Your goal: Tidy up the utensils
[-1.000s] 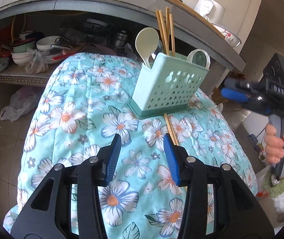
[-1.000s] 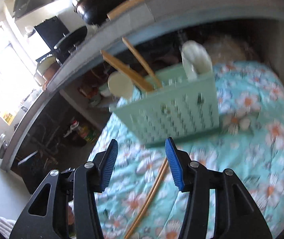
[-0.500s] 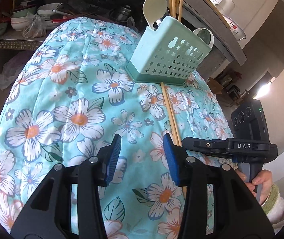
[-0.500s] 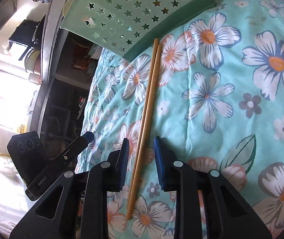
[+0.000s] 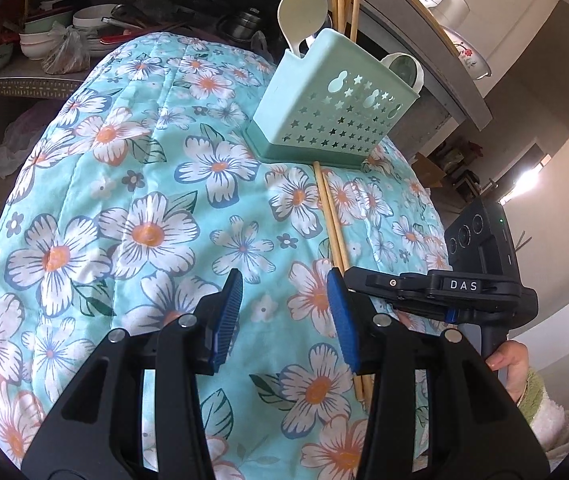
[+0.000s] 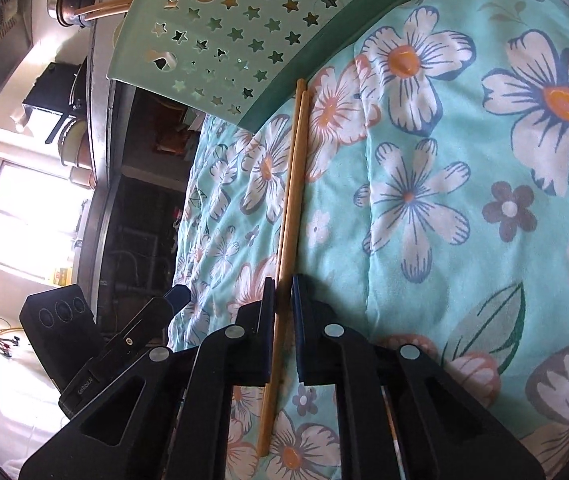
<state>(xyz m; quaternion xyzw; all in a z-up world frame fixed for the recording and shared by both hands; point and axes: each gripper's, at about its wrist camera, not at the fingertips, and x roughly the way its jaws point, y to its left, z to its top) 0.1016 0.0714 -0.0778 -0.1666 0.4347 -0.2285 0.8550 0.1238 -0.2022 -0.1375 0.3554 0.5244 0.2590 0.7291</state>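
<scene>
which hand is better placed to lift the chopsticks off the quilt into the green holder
Right. The right gripper has just been closing around the chopsticks; the left gripper hangs open beside them, holding nothing.

Quilt (image 5: 132, 184): aqua, white flowers with orange centres, navy outlines, dark green leaves. Utensil caddy (image 5: 332, 116): mint green, star cut-outs, darker green base. Chopsticks (image 6: 290, 200): tan wood. Spoon (image 5: 300, 12): cream. Both grippers, left gripper (image 5: 284, 316) and right gripper (image 6: 282, 320): black bodies, blue pads.
</scene>
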